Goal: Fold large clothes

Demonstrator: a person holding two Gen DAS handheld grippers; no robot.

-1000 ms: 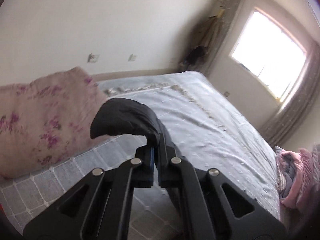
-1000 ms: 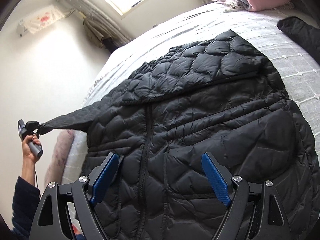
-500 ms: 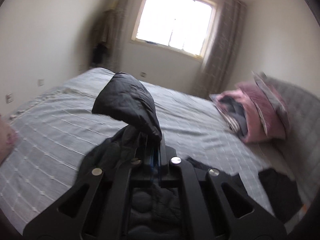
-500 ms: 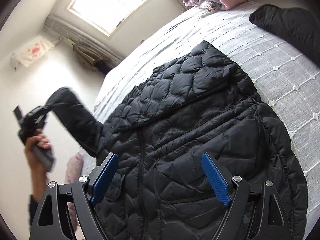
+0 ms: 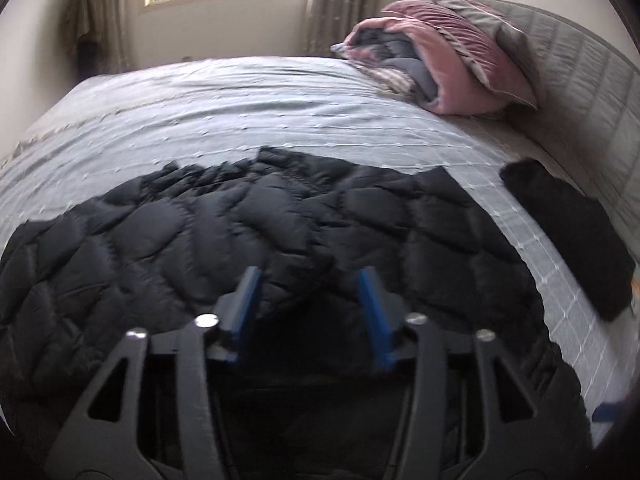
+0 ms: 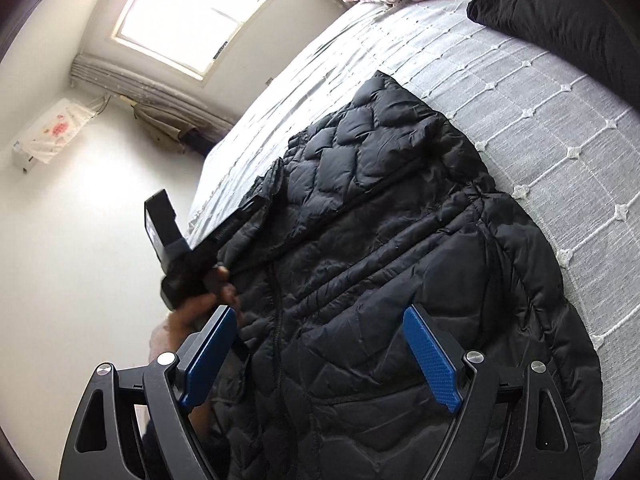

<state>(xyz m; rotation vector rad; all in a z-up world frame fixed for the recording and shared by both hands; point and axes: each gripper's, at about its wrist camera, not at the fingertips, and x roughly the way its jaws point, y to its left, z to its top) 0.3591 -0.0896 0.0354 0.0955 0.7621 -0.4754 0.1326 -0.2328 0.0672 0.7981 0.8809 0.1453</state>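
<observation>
Both tools [image 5: 308, 312] [image 6: 320, 356] apparently open, jacket [image 6: 400, 260] flat

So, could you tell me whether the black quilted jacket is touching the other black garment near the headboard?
Apart. The left wrist view shows a strip of grey bedspread between the jacket and the other black garment.

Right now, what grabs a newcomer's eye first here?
The black quilted jacket spread flat across the grey bed, filling both views. Both grippers, left and right, hang open over it, holding nothing. Next, the pink bedding pile by the headboard and the bright window.
</observation>
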